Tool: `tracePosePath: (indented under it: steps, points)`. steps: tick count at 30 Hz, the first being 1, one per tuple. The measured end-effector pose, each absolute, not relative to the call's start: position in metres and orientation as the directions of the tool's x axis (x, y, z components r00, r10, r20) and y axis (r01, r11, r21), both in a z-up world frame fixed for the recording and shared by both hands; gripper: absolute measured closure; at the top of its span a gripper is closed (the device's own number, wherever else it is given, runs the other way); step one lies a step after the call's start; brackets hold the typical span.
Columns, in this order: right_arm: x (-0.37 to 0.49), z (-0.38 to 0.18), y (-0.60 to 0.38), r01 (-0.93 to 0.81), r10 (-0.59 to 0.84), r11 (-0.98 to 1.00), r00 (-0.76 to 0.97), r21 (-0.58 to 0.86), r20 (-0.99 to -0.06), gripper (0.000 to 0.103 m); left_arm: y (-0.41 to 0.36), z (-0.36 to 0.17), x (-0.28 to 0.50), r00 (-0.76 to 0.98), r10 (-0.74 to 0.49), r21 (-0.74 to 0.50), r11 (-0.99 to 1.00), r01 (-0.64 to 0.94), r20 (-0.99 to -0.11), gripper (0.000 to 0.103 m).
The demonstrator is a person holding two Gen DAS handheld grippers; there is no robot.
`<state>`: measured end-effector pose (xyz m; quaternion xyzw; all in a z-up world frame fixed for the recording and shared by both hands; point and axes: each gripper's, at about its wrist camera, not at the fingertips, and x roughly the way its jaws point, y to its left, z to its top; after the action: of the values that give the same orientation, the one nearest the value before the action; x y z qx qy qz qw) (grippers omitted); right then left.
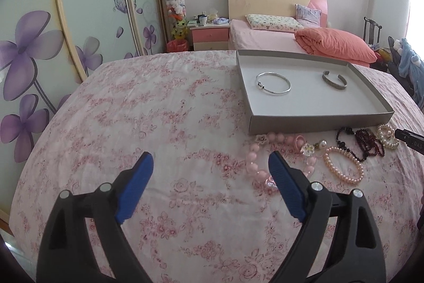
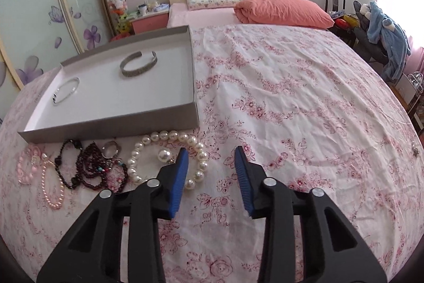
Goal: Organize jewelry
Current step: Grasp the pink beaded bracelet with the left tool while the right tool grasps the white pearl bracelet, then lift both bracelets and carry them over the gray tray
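Note:
A grey cardboard tray (image 1: 318, 123) lies on the floral bedspread and holds a thin silver bangle (image 1: 260, 85) and a wide silver cuff (image 1: 334, 86). In front of the tray lie a pink bead bracelet (image 1: 250, 166), a pink pearl bracelet (image 1: 328, 163), dark red bead strings (image 1: 368, 142) and a white pearl bracelet (image 2: 148, 142). My left gripper (image 1: 210, 155) is open over bare cloth, with its right finger beside the pink beads. My right gripper (image 2: 211, 150) is open, and the right side of the white pearl bracelet lies between its fingers, untouched by the pads.
A small silver ring (image 2: 111, 149) sits among the dark beads, and a tiny piece of jewelry (image 2: 414, 149) lies far right on the cloth. Beyond are a bed with an orange quilt (image 2: 283, 9), a pink nightstand (image 1: 210, 36), flowered wardrobe doors (image 1: 31, 52) and a chair with blue clothing (image 2: 384, 31).

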<state>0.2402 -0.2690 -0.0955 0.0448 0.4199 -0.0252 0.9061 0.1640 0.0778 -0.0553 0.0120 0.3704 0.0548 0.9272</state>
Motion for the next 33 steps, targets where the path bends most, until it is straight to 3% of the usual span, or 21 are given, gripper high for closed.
tracePosePath:
  steps: [5,7,8,22,25,28,30,33]
  points:
    - [0.239,-0.099,-0.266,0.08,-0.035,0.997,0.636,0.021,-0.771,0.078,0.076,-0.062,0.165,0.708,0.104,0.065,0.995,-0.082,-0.699,0.017]
    - [0.238,-0.098,-0.265,0.078,-0.033,0.997,0.633,0.021,-0.774,0.09,0.073,-0.065,0.167,0.7,0.094,0.062,0.996,-0.071,-0.708,0.017]
    - [0.237,-0.098,-0.264,0.078,-0.037,0.997,0.632,0.016,-0.774,0.091,0.072,-0.066,0.169,0.697,0.089,0.06,0.996,-0.066,-0.711,0.017]
    - [0.237,-0.098,-0.263,0.08,-0.037,0.997,0.635,0.018,-0.771,0.091,0.055,-0.094,0.204,0.616,0.033,0.019,0.999,-0.029,-0.787,0.033]
    - [0.237,-0.098,-0.263,0.079,-0.039,0.997,0.635,0.015,-0.771,0.091,0.054,-0.097,0.208,0.601,0.023,0.007,1.0,-0.028,-0.799,0.043]
    - [0.237,-0.098,-0.263,0.079,-0.038,0.997,0.635,0.017,-0.771,0.091,0.052,-0.099,0.208,0.599,0.009,-0.006,1.0,-0.022,-0.8,0.061]
    - [0.237,-0.098,-0.263,0.079,-0.032,0.997,0.635,0.024,-0.771,0.092,0.049,-0.099,0.208,0.605,0.022,0.014,1.0,-0.017,-0.796,0.085]
    - [0.238,-0.096,-0.267,0.088,-0.011,0.994,0.632,0.058,-0.775,0.093,0.054,-0.098,0.207,0.6,0.002,-0.011,1.0,-0.018,-0.8,0.089]
